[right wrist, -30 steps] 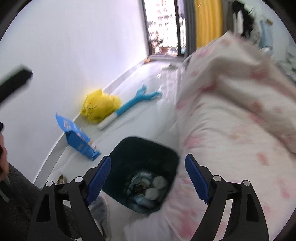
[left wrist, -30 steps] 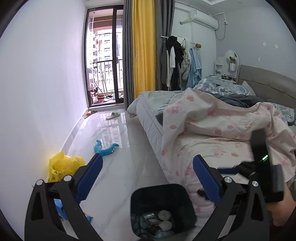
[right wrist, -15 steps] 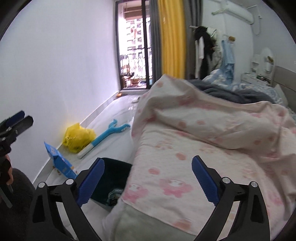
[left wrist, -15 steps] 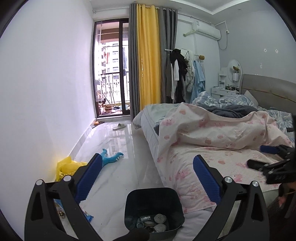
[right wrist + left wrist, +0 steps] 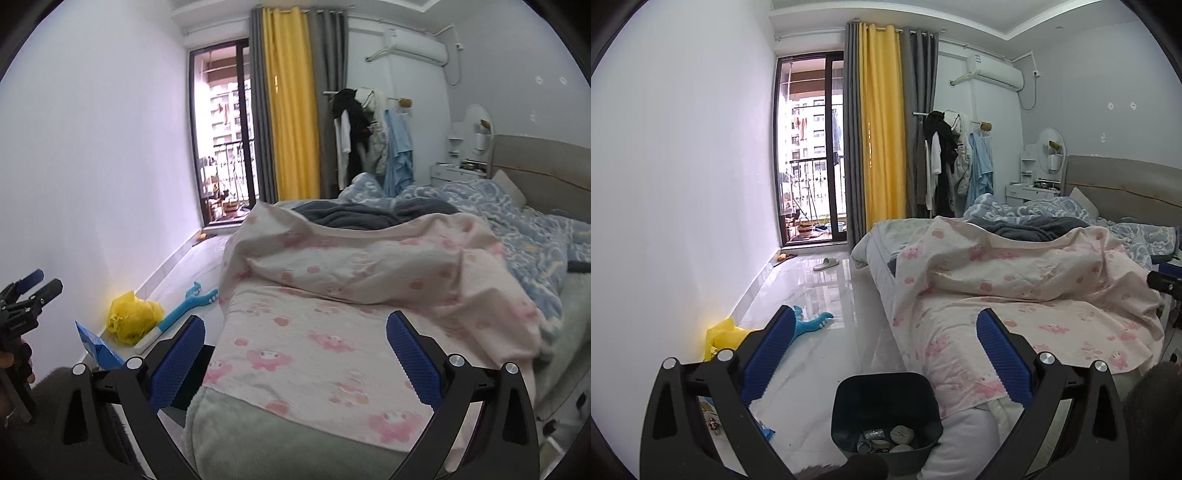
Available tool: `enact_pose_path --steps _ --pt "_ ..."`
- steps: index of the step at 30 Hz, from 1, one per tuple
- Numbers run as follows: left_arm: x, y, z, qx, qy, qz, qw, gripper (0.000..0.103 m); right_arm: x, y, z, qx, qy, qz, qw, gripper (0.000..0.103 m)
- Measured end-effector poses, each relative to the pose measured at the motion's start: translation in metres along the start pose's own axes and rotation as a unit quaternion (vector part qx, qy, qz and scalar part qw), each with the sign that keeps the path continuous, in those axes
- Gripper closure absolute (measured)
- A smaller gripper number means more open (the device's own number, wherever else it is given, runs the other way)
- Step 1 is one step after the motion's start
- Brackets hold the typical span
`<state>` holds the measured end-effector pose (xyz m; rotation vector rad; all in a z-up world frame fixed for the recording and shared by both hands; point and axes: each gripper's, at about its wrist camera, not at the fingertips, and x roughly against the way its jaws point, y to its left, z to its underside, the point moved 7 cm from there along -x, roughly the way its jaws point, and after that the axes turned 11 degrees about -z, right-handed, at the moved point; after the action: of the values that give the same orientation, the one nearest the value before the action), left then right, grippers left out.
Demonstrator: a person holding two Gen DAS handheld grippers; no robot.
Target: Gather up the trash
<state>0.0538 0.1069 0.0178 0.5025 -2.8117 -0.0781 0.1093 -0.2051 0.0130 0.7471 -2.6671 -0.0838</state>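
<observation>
Both grippers empty, fingers spread: left gripper, right gripper. Dark bin near, beside bed, holding trash. Yellow bag and blue pack by left wall; risk: reaching there may knock the bin.

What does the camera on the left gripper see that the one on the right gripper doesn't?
Only the left wrist view shows the inside of the dark trash bin, with scraps at its bottom, and a slipper on the floor near the balcony door. Only the right wrist view shows the blue packet standing by the wall and the whole yellow bag, plus the left gripper at its edge. Both show the pink-patterned blanket, the blue toy on the floor, the yellow curtain, and their own jaws open and empty.
</observation>
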Motion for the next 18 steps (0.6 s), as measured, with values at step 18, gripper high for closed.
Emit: enact_pose_path --steps 18 --pt "0.016 -0.004 0.031 -0.01 0.011 -0.025 0.9996 0.003 0.052 0.007 0.024 0.012 -0.031 -0.033 0.999 0.003"
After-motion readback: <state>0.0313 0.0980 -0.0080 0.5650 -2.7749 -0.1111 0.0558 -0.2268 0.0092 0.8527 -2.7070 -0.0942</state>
